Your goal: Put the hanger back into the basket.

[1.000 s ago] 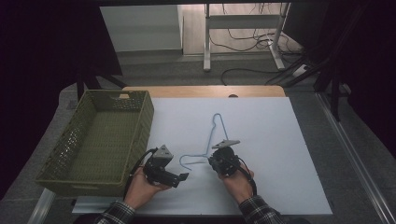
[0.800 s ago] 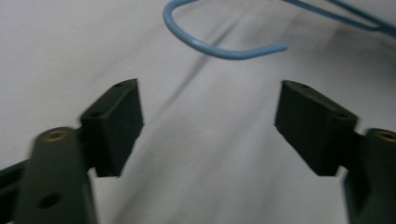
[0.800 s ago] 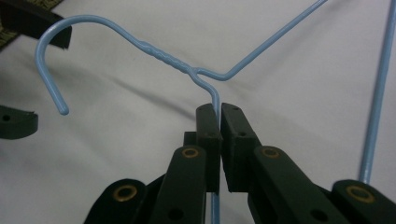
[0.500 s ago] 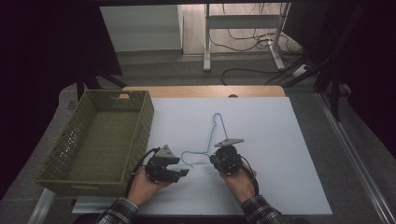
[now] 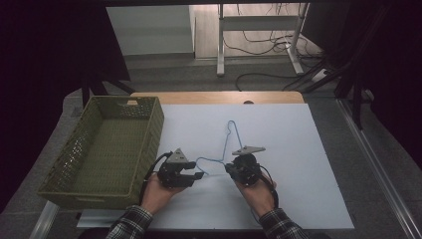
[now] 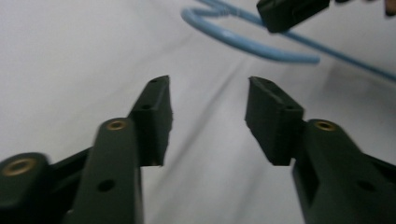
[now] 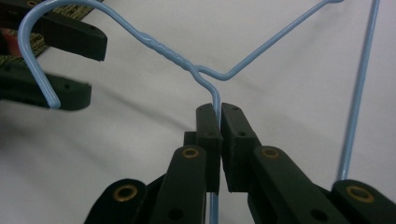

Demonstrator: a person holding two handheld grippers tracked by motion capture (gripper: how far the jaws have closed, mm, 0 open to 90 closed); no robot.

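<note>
While the right gripper point(image 7: 219, 109) pinches a thin light-blue wire coat hanger point(image 7: 170, 53) at a white-covered table point(image 5: 298, 149), its two black jaws are closed tight on one wire arm just below the twisted neck, w/ the wire running down between the pads. Ahead of those jaws the neck rises to the curved hook, which bends off to the left; a second wire arm slants away up to the right, and another straight length of wire passes beside the right jaw. Left gripper point(image 6: 208, 100) sits w/ jaws wide apart, nothing between them, bare white table cover under the gap. The hanger's hook end lies just beyond and above its jaw tips, not touching either pad; in the right gripper view the hook tip hangs in front of those spread jaws. Outside the left gripper, beyond the person's left hand point(image 5: 157, 191), stands an olive-green woven plastic basket point(image 5: 144, 144) on the table edge.
</note>
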